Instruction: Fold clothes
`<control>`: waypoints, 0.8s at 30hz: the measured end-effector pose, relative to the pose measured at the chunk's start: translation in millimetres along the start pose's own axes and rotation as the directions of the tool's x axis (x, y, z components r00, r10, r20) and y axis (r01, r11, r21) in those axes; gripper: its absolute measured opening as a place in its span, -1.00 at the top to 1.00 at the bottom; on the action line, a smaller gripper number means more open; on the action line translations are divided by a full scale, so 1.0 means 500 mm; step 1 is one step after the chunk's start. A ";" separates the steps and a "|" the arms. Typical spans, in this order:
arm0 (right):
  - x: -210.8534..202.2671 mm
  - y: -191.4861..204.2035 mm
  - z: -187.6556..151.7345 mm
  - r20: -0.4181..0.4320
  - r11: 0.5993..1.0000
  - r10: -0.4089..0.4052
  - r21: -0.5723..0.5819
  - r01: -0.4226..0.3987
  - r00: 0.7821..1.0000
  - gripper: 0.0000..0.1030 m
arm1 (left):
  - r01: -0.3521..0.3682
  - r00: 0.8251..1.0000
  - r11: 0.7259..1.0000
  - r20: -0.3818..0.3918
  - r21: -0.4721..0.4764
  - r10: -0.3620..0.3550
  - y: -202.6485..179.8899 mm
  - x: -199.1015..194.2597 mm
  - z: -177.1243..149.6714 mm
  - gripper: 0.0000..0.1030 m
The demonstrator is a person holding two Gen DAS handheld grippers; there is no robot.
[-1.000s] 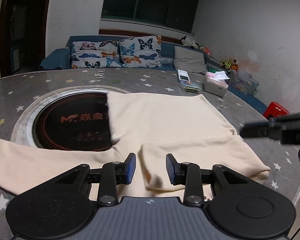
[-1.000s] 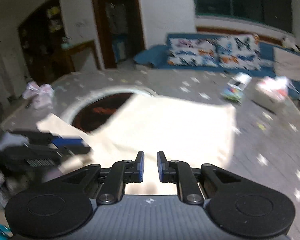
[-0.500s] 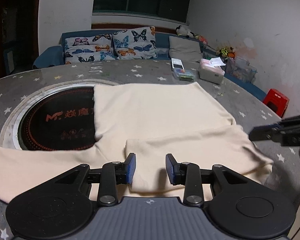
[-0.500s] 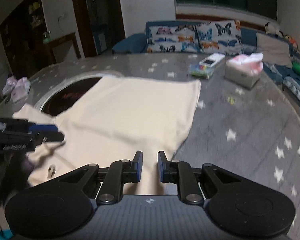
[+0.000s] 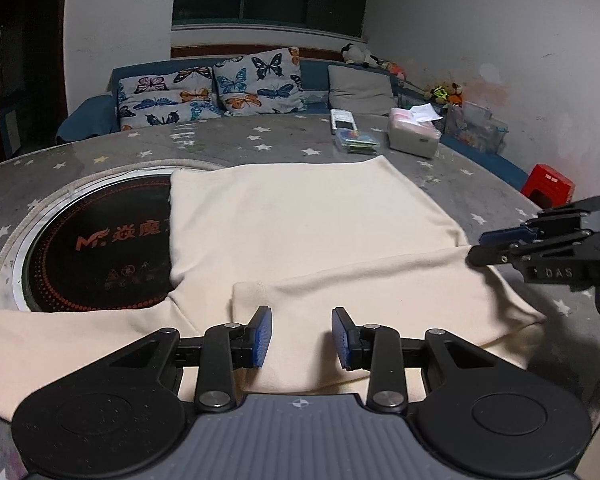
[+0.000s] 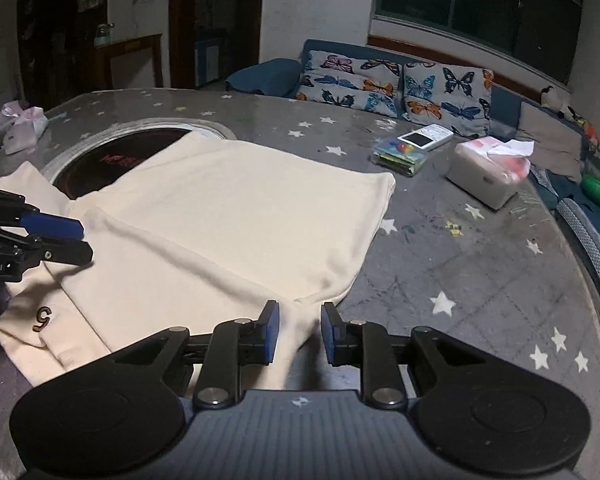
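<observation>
A cream long-sleeved top [image 5: 300, 216] lies flat on the grey star-patterned table [image 5: 260, 140]. One sleeve [image 5: 380, 292] is folded across its near part, and the other sleeve [image 5: 60, 332] trails off to the left. My left gripper [image 5: 300, 336] hovers open just above the folded sleeve's end, with nothing between its fingers. My right gripper [image 6: 296, 332] is open with a narrow gap, low over a creased corner of the top [image 6: 260, 216] near its right side. A small "5" mark [image 6: 43, 318] shows on the cloth. Each gripper appears in the other's view: right gripper [image 5: 500, 246], left gripper [image 6: 60, 240].
A round black cooktop [image 5: 96, 240] is set into the table under the top's left part. A tissue box [image 6: 488, 176], a white device [image 6: 424, 136] and a colourful packet [image 6: 400, 154] sit at the far right. A plastic bag [image 6: 20, 126] lies far left. A red stool [image 5: 548, 186] stands beyond the edge.
My right gripper has swung from above the top's middle to its right corner, and its gap has widened slightly. The left gripper has shifted right along the folded sleeve, still open.
</observation>
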State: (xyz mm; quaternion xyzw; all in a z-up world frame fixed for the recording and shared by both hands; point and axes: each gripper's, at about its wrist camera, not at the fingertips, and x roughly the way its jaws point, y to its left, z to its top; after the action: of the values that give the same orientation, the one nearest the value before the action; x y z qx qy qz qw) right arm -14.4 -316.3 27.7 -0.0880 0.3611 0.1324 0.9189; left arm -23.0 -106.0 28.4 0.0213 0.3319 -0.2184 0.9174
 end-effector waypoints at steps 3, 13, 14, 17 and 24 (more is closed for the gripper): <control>-0.002 -0.003 0.009 0.003 0.998 0.041 -0.049 -0.041 0.999 0.60 | 0.035 0.999 0.999 0.000 0.021 -0.035 -0.017 -0.018 -0.005 0.30; 0.030 -0.011 0.024 -0.066 0.980 0.136 -0.141 -0.144 0.989 0.91 | 0.159 0.987 0.983 -0.052 0.097 -0.155 -0.069 -0.042 -0.046 0.30; 0.023 -0.015 0.024 -0.070 0.981 0.130 -0.133 -0.138 0.989 0.94 | 0.163 0.986 0.982 -0.057 0.096 -0.158 -0.069 -0.041 -0.048 0.30; 0.012 -0.028 0.013 -0.080 0.988 0.098 -0.115 -0.107 0.992 0.97 | 0.174 0.983 0.980 -0.071 0.095 -0.168 -0.067 -0.038 -0.054 0.23; -0.007 -0.028 -0.009 -0.035 0.996 0.055 -0.074 -0.057 0.998 0.91 | 0.141 0.990 0.988 -0.033 0.058 -0.139 -0.044 -0.050 -0.037 0.23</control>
State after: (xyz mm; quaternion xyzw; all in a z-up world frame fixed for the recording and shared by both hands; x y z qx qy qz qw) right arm -15.5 -331.3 27.9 -0.1144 0.3733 0.1700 0.9048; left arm -60.3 -112.7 31.9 0.0286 0.3392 -0.2919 0.8938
